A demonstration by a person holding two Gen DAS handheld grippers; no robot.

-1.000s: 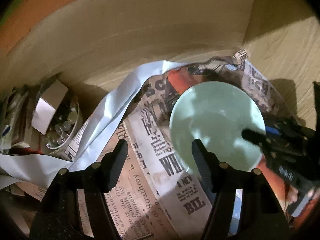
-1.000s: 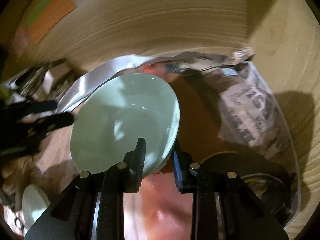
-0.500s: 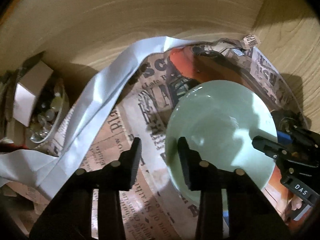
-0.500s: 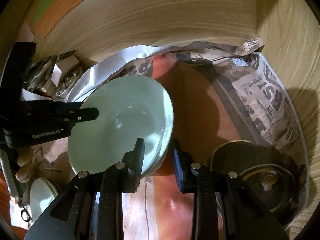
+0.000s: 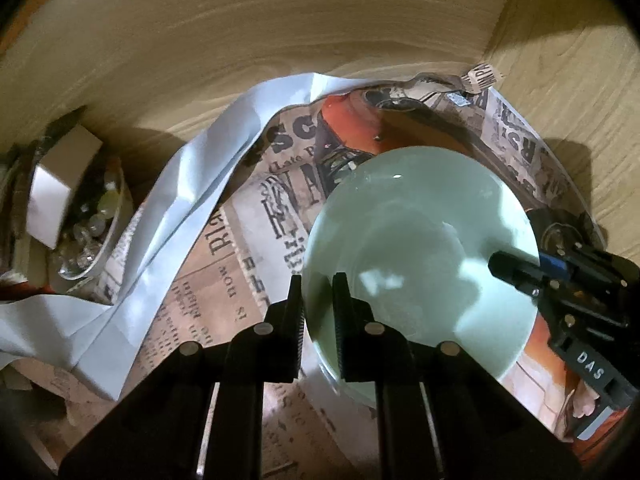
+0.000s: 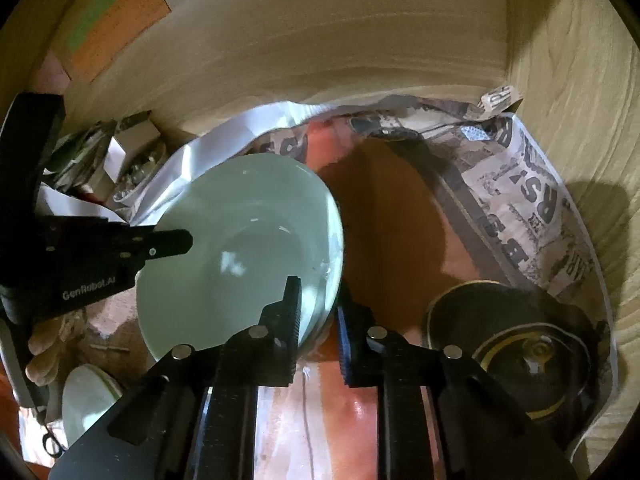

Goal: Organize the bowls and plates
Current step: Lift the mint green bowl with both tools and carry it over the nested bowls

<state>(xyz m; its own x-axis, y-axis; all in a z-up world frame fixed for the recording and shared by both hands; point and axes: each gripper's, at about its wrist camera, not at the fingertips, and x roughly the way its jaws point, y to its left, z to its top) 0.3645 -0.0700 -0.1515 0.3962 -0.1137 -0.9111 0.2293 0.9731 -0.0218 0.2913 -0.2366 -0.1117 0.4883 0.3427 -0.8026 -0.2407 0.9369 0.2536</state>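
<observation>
Two grippers: both gripped one pale green bowl (image 5: 420,256)
Left gripper (image 5: 319,312): jaws clamped its near-left rim
Right gripper (image 6: 318,314): jaws clamped its near-right rim
Under bowl: newspaper (image 5: 248,248)

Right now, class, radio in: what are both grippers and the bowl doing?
Left gripper shut on pale green bowl rim. Right gripper shut on opposite rim. Black dish sits right of it on the newspaper.

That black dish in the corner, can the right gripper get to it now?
Probably not yet. The right gripper is shut on the green bowl's rim, so its fingers are busy. The black dish sits uncovered beside it on the newspaper.
</observation>
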